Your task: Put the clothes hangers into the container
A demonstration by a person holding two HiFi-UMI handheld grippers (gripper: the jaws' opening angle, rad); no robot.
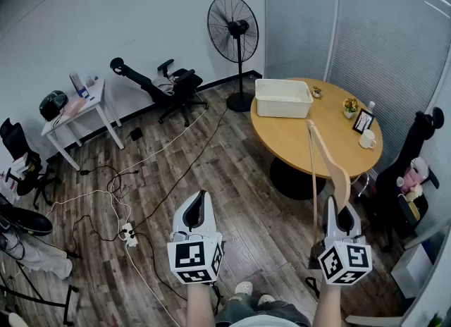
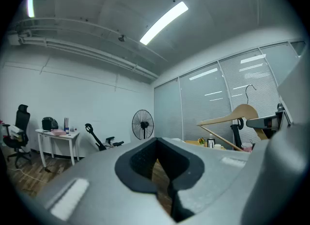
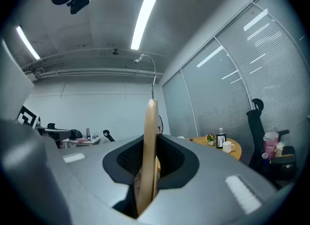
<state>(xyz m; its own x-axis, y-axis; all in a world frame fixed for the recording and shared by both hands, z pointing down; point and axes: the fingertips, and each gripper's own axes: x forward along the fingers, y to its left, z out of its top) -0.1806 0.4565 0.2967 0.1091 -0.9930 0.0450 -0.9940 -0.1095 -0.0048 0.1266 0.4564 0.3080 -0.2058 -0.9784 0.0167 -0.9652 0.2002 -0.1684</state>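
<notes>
Right gripper [image 3: 150,144] clamps the wooden hanger [image 1: 337,170], whose hook [image 3: 147,63] only gripper views show; left gripper [image 2: 157,142] closed.

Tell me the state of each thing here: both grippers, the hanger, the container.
Light wooden clothes hanger: upright, hook up, clamped in the right gripper.
Right gripper: shut on the hanger.
Left gripper: shut, nothing between its jaws.
White plastic container: on the round wooden table, looks empty.

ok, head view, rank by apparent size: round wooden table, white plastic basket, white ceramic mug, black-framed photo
1. round wooden table
2. white plastic basket
3. white ceramic mug and black-framed photo: look about alike, not ranked.
</notes>
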